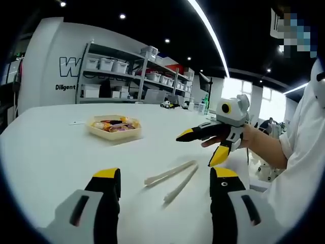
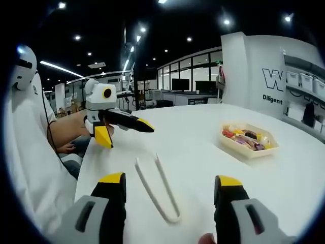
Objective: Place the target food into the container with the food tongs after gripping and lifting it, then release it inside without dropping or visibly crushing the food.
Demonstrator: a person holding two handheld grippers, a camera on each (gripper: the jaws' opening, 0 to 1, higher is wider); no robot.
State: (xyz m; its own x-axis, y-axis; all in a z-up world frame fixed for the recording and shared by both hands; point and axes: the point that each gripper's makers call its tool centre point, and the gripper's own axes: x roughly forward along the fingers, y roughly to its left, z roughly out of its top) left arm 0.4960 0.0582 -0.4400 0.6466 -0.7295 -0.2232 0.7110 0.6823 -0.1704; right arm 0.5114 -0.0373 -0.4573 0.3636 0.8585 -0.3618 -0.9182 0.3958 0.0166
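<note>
Cream food tongs (image 1: 170, 173) (image 2: 150, 186) lie flat on the white table (image 1: 51, 152), untouched, just ahead of both grippers. A shallow beige container (image 1: 114, 127) (image 2: 249, 140) holding several colourful food pieces sits farther out on the table. In its own view, my left gripper (image 1: 165, 175) stands open above the table, with the tongs ahead between its jaws. My right gripper (image 2: 170, 180) is likewise open over the tongs. Each gripper also appears in the other's view, hovering open with nothing held: the right gripper (image 1: 197, 149) and the left gripper (image 2: 129, 136).
A person in a white sleeve (image 1: 304, 152) (image 2: 30, 152) stands at the table's near edge. Metal shelves with white bins (image 1: 127, 71) line the wall behind the table. Bare tabletop (image 2: 203, 147) lies between the tongs and the container.
</note>
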